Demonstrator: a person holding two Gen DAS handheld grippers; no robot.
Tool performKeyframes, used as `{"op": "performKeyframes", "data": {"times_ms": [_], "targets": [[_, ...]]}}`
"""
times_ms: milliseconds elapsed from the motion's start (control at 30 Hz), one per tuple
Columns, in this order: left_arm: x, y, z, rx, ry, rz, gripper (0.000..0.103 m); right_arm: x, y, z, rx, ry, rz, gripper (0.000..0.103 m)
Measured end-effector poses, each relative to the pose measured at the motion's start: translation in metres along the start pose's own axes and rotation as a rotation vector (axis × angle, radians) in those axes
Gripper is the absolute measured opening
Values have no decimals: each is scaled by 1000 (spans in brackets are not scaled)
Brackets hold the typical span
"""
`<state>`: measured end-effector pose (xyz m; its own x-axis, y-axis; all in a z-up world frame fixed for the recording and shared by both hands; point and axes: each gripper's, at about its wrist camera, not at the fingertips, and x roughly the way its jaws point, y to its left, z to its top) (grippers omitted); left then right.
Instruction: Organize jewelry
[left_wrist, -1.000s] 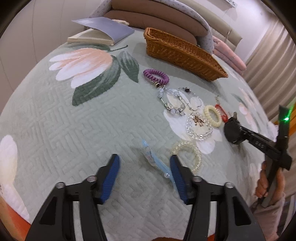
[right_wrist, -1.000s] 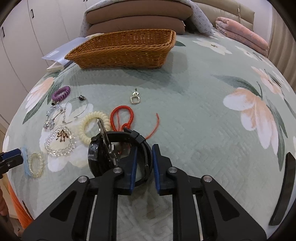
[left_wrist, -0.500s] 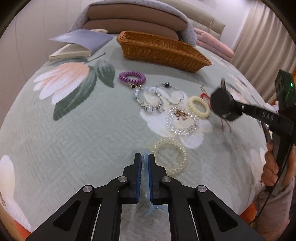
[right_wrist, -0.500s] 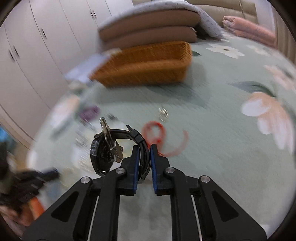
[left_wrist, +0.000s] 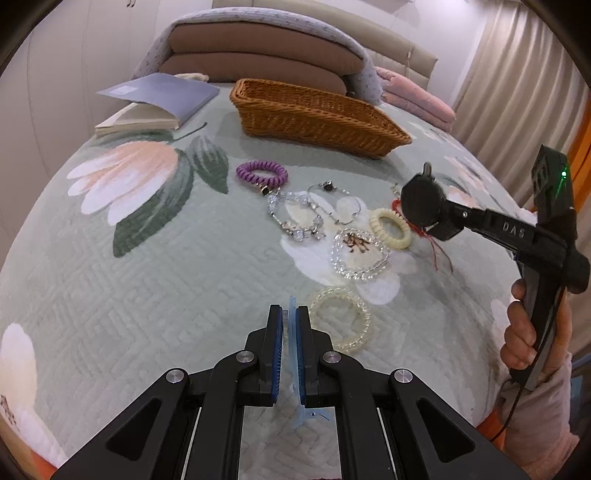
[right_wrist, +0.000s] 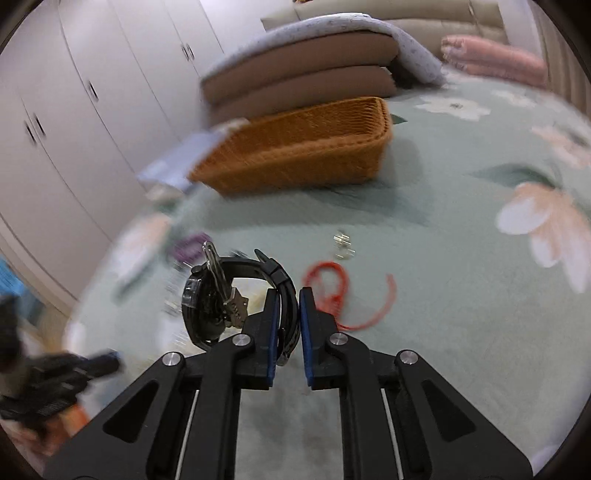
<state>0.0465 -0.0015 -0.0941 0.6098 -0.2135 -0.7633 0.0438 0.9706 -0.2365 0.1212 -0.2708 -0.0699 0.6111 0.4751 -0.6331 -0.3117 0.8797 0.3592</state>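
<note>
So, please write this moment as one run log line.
left hand-held gripper: shut on blue hair clip | right hand-held gripper: shut on black watch | basket: ahead

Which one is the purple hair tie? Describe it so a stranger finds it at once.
Start at the wicker basket at the far end of the green floral bedspread. Just in front of it lies the purple hair tie, a coiled ring. It is the only purple piece, and the nearest to the basket.

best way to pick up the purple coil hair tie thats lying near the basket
Grip the purple coil tie across one side of its ring, coming straight down from above. It lies flat on the quilt with an open centre, so one finger drops inside and one outside. Avoid the near edge, where a small charm sits.
</note>
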Motion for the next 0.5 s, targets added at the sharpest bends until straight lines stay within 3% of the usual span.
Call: {"op": "performKeyframes", "data": {"times_ms": [100,133,200,233,300,500], "targets": [[-3,8,2,-30,-6,-64,7,11,5,3,-37,28,-172,11],[-4,12,3,-47,-8,-88,7,13,5,1,-43,30,-185,12],[-4,21,5,-72,-7,-125,7,14,-1,-2,-1,54,-101,11],[-4,24,6,-77,-5,-128,7,17,-1,-4,2,69,-105,11],[-3,29,8,-79,-3,-121,7,17,6,-7,-49,79,-187,11],[0,43,10,-122,8,-185,7,0,24,-7,-161,10,-230,11]]}}
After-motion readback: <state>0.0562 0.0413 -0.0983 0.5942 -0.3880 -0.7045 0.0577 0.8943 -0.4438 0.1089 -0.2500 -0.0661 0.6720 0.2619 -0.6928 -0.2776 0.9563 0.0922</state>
